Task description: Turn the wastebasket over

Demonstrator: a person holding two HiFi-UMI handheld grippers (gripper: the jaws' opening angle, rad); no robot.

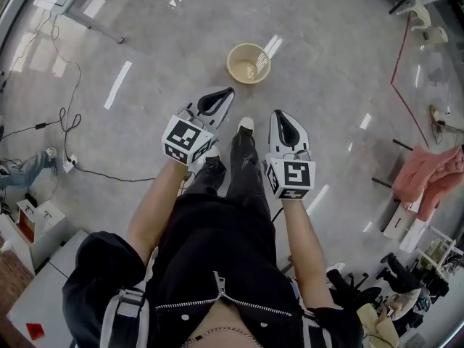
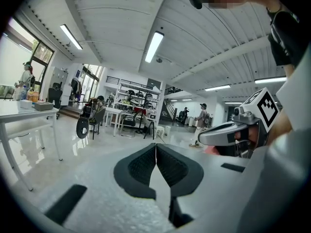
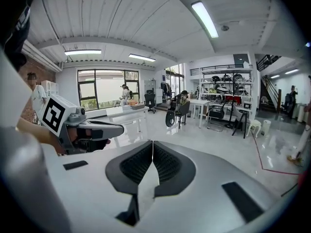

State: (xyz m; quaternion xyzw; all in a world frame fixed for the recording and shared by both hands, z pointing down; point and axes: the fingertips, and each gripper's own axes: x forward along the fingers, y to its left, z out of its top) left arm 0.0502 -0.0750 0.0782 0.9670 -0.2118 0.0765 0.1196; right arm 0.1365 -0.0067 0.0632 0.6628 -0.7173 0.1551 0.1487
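**A:** Starting at your far left, a black cable [image 1: 69,118] is trailing across the grey floor [image 1: 326,64] towards a white power strip [image 1: 69,164].

**B:** Next to the right, you are holding the left gripper [image 1: 226,93] out ahead of your body. Its jaws are pressing together with nothing caught in them. In the left gripper view the dark ribbed pads are meeting along one thin line.

**A:** Just beyond that tip, the wastebasket [image 1: 238,55] is standing upright on the floor with its mouth facing up. It is a round tan basket, and it is sitting ahead of you, roughly between the lines of your two grippers. In the head view the left gripper's tip is lying nearer to it than the right one's, and neither gripper is touching it.

**B:** Below the basket, the white toe of your shoe [image 1: 246,124] is showing between the two grippers.

**A:** Then you are holding the right gripper [image 1: 278,114] beside the left one, a little apart from it and pointing the same way. It is clenched as well, pad against pad, and empty.

**B:** Farther right, a thin red cord [image 1: 397,64] is running across the floor. At the right edge a pink cloth [image 1: 433,176] is hanging over some furniture.
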